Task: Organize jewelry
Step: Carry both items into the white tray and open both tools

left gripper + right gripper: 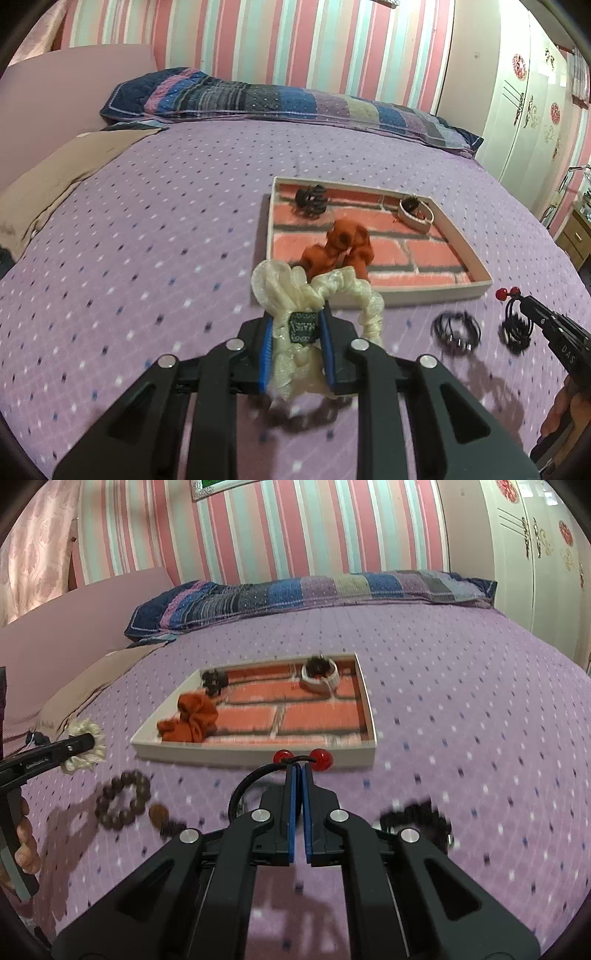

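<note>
Two grippers are hovering over a bed covered by a purple dotted bedspread (147, 221), with a patchwork pillow (280, 99) lying along its far edge under a pink striped wall (295, 40). Lying flat on the bedspread is a shallow tray (424, 295) with a brick-pattern floor; an orange scrunchie (340, 247) is sitting near its front left corner, a dark hair claw (312, 201) is resting toward the back left, and a pale bracelet (413, 214) is lying at the back right.

Holding a cream scrunchie (295, 291), the left gripper (297, 328) is squeezing the fabric between its blue pads, just in front of the tray's near rim and raised off the bedspread. The right gripper (298, 771) is pinching a black hair tie with two red beads (319, 759), its jaws pressed almost together on the cord, the beads hanging just before the tray's near wall.

Lying loose on the bedspread between the two grippers are a brown bead bracelet (123, 803) and a bundle of black hair ties (458, 330), both near the tray but outside it.
</note>
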The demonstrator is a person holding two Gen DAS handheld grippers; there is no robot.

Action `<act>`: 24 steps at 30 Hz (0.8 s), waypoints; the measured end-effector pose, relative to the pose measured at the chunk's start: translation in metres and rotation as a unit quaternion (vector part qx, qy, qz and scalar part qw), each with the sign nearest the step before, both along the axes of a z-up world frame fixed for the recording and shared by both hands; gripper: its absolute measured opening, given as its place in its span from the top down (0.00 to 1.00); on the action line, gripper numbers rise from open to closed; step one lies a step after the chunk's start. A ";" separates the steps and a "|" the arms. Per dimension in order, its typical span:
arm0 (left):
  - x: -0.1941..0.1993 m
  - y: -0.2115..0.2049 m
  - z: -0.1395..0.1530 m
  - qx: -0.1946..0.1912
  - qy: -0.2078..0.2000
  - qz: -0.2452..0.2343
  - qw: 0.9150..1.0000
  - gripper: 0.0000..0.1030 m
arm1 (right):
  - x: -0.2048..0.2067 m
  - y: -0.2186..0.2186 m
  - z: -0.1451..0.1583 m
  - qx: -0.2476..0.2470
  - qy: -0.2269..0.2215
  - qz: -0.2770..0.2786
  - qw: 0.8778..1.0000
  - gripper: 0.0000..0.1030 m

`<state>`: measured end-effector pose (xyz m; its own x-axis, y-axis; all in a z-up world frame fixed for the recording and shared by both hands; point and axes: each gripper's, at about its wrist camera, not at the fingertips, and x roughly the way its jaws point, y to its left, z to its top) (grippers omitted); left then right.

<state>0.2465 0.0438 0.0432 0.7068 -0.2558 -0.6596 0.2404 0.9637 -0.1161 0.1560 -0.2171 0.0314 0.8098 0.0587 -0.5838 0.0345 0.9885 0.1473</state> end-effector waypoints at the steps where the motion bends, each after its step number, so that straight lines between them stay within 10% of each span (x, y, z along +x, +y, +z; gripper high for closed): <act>1: 0.011 -0.004 0.001 -0.002 0.005 0.000 1.000 0.78 | 0.010 0.000 0.003 0.001 -0.001 0.001 1.000 0.96; 24: 0.177 -0.077 -0.058 0.046 0.109 0.008 0.993 0.78 | 0.190 -0.030 -0.037 -0.029 0.089 -0.029 0.995 0.96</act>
